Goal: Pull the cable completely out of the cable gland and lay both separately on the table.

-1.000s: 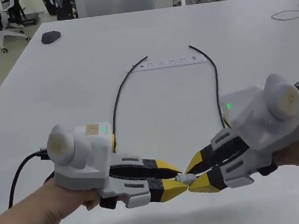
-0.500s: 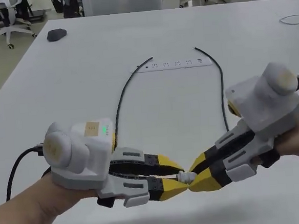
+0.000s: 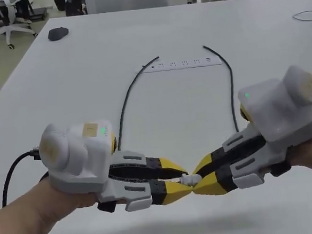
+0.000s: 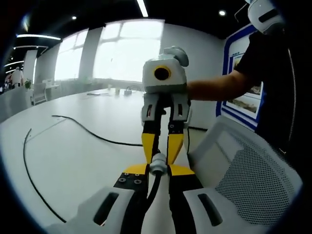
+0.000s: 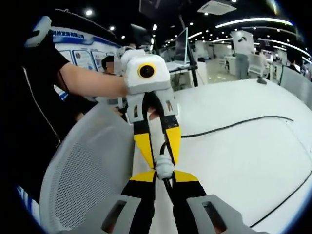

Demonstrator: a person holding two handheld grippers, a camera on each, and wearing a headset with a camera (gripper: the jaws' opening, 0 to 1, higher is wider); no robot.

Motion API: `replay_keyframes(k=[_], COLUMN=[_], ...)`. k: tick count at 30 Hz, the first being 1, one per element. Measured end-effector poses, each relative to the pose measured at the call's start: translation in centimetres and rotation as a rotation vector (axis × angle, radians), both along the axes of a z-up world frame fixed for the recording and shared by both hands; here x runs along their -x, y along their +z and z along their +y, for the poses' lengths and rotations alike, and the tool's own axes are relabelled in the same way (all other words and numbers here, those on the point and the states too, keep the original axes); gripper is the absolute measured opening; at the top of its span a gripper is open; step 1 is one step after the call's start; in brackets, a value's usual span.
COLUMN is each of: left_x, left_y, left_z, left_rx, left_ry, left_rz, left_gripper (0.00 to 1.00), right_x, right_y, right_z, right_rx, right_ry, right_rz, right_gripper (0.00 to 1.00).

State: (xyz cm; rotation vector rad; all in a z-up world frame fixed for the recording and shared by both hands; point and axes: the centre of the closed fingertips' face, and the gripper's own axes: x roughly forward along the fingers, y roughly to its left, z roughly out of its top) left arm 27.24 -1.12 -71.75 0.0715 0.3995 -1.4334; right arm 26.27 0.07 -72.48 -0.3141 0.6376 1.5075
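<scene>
Meeting tip to tip above the bench (image 3: pixel 78 79), the left tool (image 3: pixel 184 180) and right tool (image 3: pixel 197 181) are both narrowed almost shut, pinching the white cable gland (image 3: pixel 190 178) between them. Black cable (image 3: pixel 233 101) runs back between each tool's jaws and trails across the bench.

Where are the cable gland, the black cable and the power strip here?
cable gland (image 3: pixel 190 178), head view, on its white body.
cable (image 3: pixel 123 106), head view, on the middle of its left-hand stretch.
power strip (image 3: pixel 184 63), head view, on the middle of its white top face.
</scene>
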Motion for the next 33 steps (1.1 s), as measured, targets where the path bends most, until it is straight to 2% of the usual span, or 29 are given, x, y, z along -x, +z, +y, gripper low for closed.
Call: replay_keyframes(k=[2,3,4,6,7,9,10,11,12,14,15,16,18,19,20,22,23,24,25,26,28,30,31,32,33], left_x=[-0.2,-0.2,-0.3,-0.4,-0.5,-0.5,-0.5,-0.5,-0.7,-0.7,-0.9,-1.0,-1.1,-1.0,-1.3,-1.1,-1.2,-1.1,-1.1,-1.1,-1.0,-0.8,-0.8,-0.8,-0.8], left_y=[0.1,0.2,0.2,0.1,0.1,0.1,0.1,0.1,0.1,0.1,0.1,0.1,0.3,0.4,0.5,0.7,0.8,1.0,1.0,1.1,1.2,1.2,1.1,1.1,1.3], left_z=[0.0,0.0,0.0,-0.1,-0.1,-0.1,-0.1,-0.1,-0.1,-0.1,-0.1,-0.1,-0.1,0.0,0.0,0.1,0.0,0.0,0.1,0.0,0.0,-0.1,0.0,0.0,0.0], left_rx=[0.004,0.006,0.014,0.015,0.014,0.018,0.020,0.022,0.024,0.031,0.037,0.042,0.061,0.072,0.083,0.082,0.087,0.085,0.080,0.082,0.081,0.075,0.066,0.066,0.072], left_ry=[0.012,0.018,0.034,0.051,0.048,0.057,0.063,0.067,0.071,0.087,0.101,0.105,0.134,0.146,0.151,0.134,0.134,0.127,0.119,0.104,0.099,0.084,0.072,0.071,0.072], left_rz=[0.027,0.037,0.080,0.127,0.121,0.143,0.164,0.182,0.182,0.227,0.250,0.264,0.341,0.388,0.384,0.330,0.303,0.292,0.279,0.231,0.216,0.176,0.148,0.143,0.132], left_gripper=[0.15,0.15,0.15,0.14,0.14,0.14,0.14,0.14,0.14,0.14,0.14,0.14,0.15,0.15,0.15,0.15,0.15,0.15,0.15,0.15,0.15,0.15,0.15,0.15,0.15], right_x=[0.1,-0.1,-0.3,-0.2,-0.2,-0.3,-0.5,-0.4,-0.7,-0.7,-1.0,-0.9,-1.3,-1.2,-1.3,-1.4,-1.5,-1.6,-1.6,-1.6,-1.7,-1.6,-1.5,-1.7,-1.8], right_y=[0.1,0.1,0.1,0.0,0.0,0.0,0.1,0.1,0.1,0.1,0.2,0.1,0.3,0.4,0.5,0.7,0.8,0.8,0.8,0.8,0.9,0.9,0.9,0.7,0.7], right_z=[0.0,0.0,0.0,0.0,0.0,-0.1,-0.1,-0.1,-0.2,-0.2,-0.2,-0.2,-0.2,-0.2,-0.1,-0.2,-0.2,-0.2,-0.2,-0.2,-0.2,-0.3,-0.2,-0.4,-0.5], right_rx=[0.000,-0.003,0.000,0.006,0.007,0.006,0.007,0.007,0.011,0.013,0.018,0.018,0.017,0.024,0.025,0.018,0.011,0.007,0.005,0.007,0.005,0.005,-0.005,0.002,0.006], right_ry=[-0.010,-0.005,0.006,0.009,0.014,0.018,0.033,0.036,0.050,0.063,0.073,0.072,0.094,0.091,0.081,0.073,0.075,0.077,0.072,0.042,0.045,0.011,0.011,0.003,0.000], right_rz=[0.000,-0.037,-0.083,-0.109,-0.120,-0.146,-0.188,-0.195,-0.252,-0.284,-0.332,-0.337,-0.412,-0.422,-0.423,-0.401,-0.420,-0.420,-0.394,-0.341,-0.331,-0.243,-0.223,-0.207,-0.210], right_gripper=[0.06,0.06,0.06,0.06,0.06,0.06,0.06,0.06,0.06,0.06,0.06,0.06,0.06,0.06,0.06,0.07,0.07,0.07,0.07,0.07,0.08,0.08,0.09,0.09,0.09])
